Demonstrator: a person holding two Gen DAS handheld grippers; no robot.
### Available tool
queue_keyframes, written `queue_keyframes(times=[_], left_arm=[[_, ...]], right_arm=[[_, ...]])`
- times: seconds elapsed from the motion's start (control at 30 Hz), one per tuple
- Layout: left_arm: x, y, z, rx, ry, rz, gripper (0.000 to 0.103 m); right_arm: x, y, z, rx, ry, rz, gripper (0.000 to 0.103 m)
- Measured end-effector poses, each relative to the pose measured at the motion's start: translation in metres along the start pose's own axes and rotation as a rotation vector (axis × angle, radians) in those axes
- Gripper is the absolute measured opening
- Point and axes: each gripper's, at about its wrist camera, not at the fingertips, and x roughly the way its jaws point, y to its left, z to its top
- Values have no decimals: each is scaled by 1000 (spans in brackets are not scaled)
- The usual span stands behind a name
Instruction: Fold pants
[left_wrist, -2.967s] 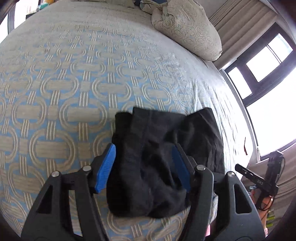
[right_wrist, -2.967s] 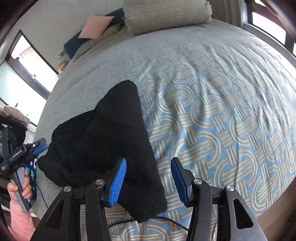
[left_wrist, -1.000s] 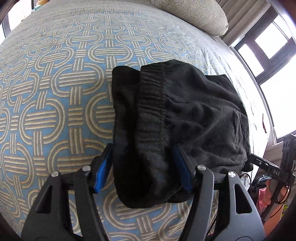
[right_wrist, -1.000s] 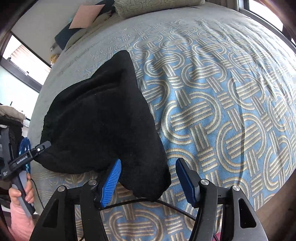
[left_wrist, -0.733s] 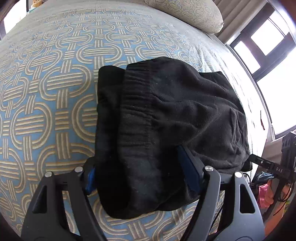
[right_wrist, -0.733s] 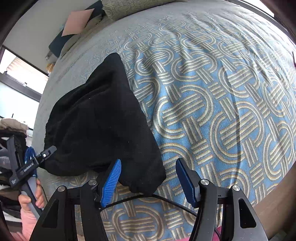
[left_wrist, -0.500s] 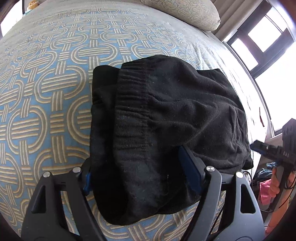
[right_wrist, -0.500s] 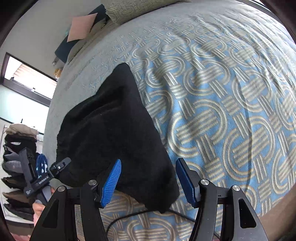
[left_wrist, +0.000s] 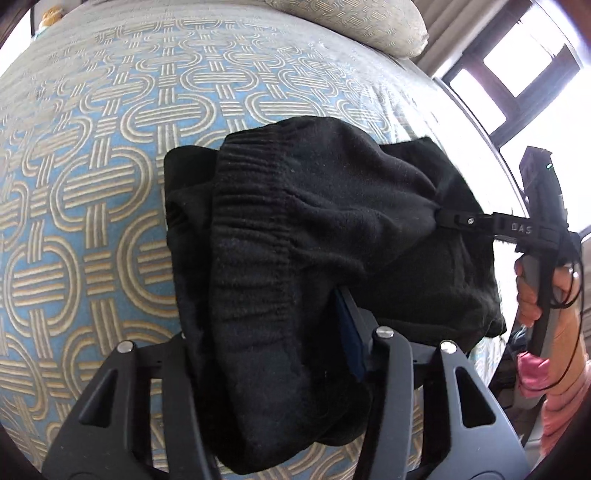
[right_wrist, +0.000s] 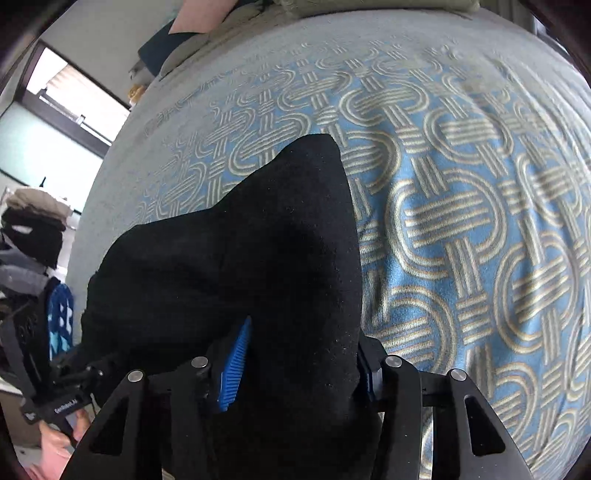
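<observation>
grip status: left gripper (left_wrist: 273, 332) is closed on the near waistband end of the black pants (left_wrist: 314, 229); right gripper (right_wrist: 295, 354) is closed on the near corner at the opposite side. pants sit as a folded bundle at the near edge of the patterned bedspread (left_wrist: 92, 166), ribbed elastic band uppermost. fabric appears thick, soft fleece: light, limp, not slippery, likely to sag between holds. best purchase is judged to be the stacked layers at the band. pillow (left_wrist: 354, 22) lies beyond.

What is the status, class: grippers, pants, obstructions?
Left hand-held gripper and right hand-held gripper shut on black fleece pants. Pants bunched on patterned bedspread. No obstructions.
</observation>
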Motion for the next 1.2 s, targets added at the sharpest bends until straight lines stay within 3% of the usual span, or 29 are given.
queue_keyframes(times=[0.1, 0.17, 0.27, 0.33, 0.47, 0.6, 0.93, 1.2], left_arm=[[-8, -3, -4, 3, -6, 68, 68], [-24, -8, -10, 15, -59, 221, 76], [-53, -37, -18, 179, -169, 449, 82], [-63, -53, -22, 241, -200, 502, 85], [-79, -75, -30, 238, -220, 471, 85], [-90, -85, -36, 230, -234, 428, 85], [-114, -106, -53, 220, -270, 392, 85], [-131, -114, -60, 196, -322, 381, 85]], right_arm=[[-21, 1, -14, -19, -74, -125, 51], [-46, 3, -35, -15, -166, -242, 57], [-78, 37, -71, -106, -271, -340, 61], [-88, 64, -98, -183, -287, -349, 65], [-88, 109, -123, -263, -283, -338, 65], [-95, 129, -135, -253, -295, -291, 65], [-121, 129, -143, -129, -330, -211, 65], [-130, 133, -148, -94, -339, -197, 65]])
